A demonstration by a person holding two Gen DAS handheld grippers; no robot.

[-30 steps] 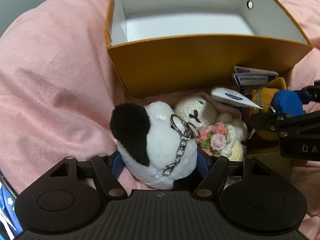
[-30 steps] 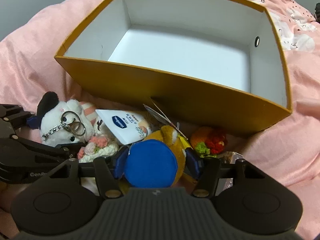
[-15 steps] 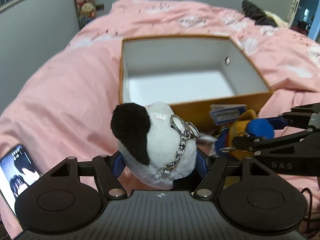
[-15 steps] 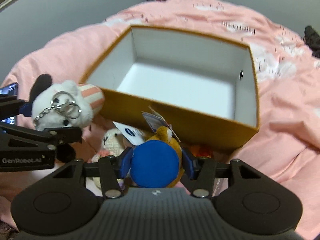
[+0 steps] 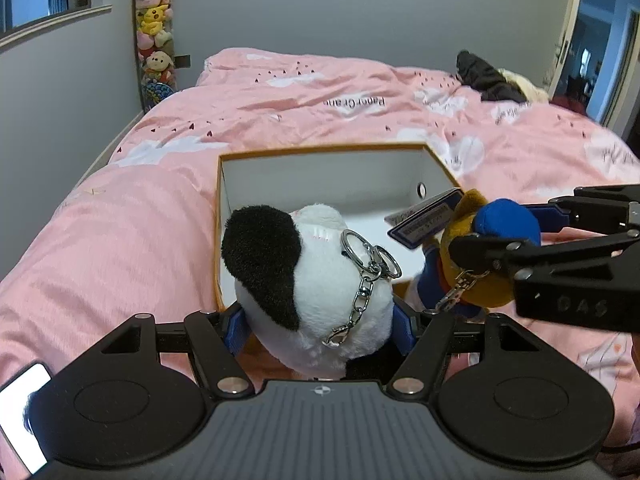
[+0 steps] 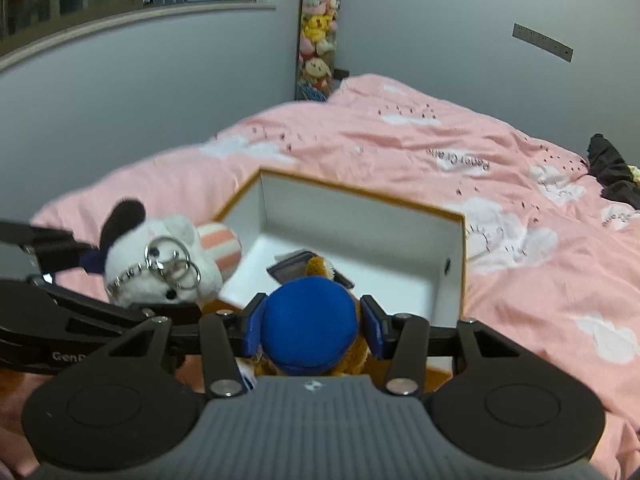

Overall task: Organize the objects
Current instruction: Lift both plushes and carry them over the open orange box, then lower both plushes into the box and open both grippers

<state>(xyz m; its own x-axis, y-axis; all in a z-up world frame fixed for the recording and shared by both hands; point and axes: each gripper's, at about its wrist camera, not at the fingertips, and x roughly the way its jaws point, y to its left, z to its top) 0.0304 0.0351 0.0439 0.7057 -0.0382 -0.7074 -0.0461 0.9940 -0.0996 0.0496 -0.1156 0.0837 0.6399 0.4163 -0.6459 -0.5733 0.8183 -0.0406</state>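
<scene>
Both toys are now raised from the bedcover to the height of the box rim, whereas a second earlier they were held low among the pile in front of the box. Nearest in the left wrist view, the left gripper [image 5: 320, 320] is clamped on the black-and-white plush [image 5: 316, 280], whose metal keychain [image 5: 364, 276] hangs loose down its near side. Just to the right, the right gripper [image 6: 312, 320] is closed on the blue-capped plush [image 6: 310, 320], with a barcode tag [image 5: 426, 220] projecting from it toward the box. The two toys are held close together, apparently not touching, over the near edge of the orange box [image 5: 320, 152], which rests on the pink duvet [image 5: 120, 240] and is seen with a bare white floor. For a clean placement, each toy is best carried further over the near wall before release, so that neither is dropped on the rim. The toys are best kept apart, left and right, so that chain and tag are not tangled. Farther off, a column of hanging soft toys [image 5: 154, 40] is seen at the grey wall.
</scene>
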